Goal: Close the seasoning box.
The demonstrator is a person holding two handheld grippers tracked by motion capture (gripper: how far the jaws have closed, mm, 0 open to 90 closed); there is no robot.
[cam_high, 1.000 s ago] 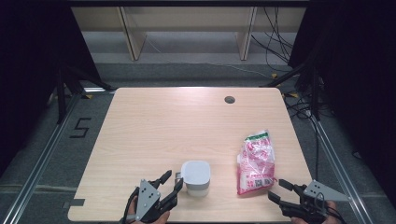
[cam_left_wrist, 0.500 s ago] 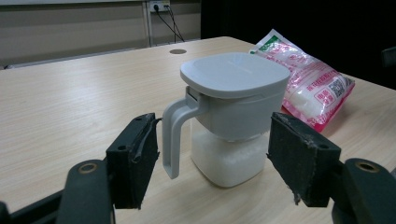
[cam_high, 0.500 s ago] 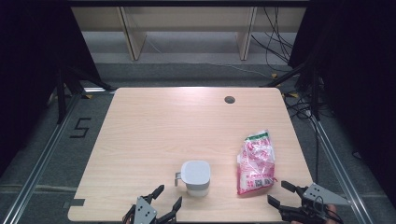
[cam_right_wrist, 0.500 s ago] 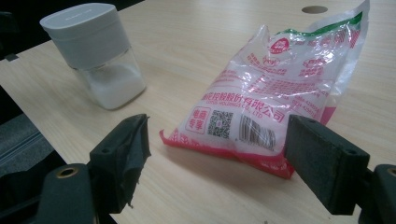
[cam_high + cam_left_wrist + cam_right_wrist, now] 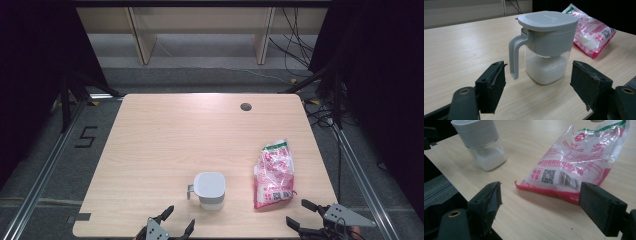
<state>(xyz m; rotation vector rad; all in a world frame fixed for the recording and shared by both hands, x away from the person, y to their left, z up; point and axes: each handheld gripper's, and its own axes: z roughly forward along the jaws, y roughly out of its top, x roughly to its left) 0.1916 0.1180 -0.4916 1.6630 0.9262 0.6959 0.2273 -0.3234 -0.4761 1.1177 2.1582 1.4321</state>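
Note:
A clear container [image 5: 209, 189] with a grey lid and side handle, part full of white grains, stands near the table's front edge. In the left gripper view the container [image 5: 546, 47] stands just ahead of my left gripper [image 5: 539, 75], handle to the left. My left gripper [image 5: 180, 217] sits at the near edge; its jaws have just been opening, with nothing between them. A pink printed bag [image 5: 273, 172] lies flat to the container's right. My right gripper [image 5: 297, 211] is also open, its jaws just widened, and the bag [image 5: 574, 162] lies ahead of my right gripper [image 5: 540, 190], untouched.
The wooden table [image 5: 165, 135] has a round cable hole [image 5: 245, 106] at the back right. Metal frame rails run along both sides on the floor, with a "5" marking [image 5: 86, 136] at the left. Cables [image 5: 300, 35] lie beyond the far right corner.
My left gripper has drawn back from the container's handle side toward the near edge and sunk lower, with its jaws spread wider. The right gripper's jaws have spread too; that hand stayed put.

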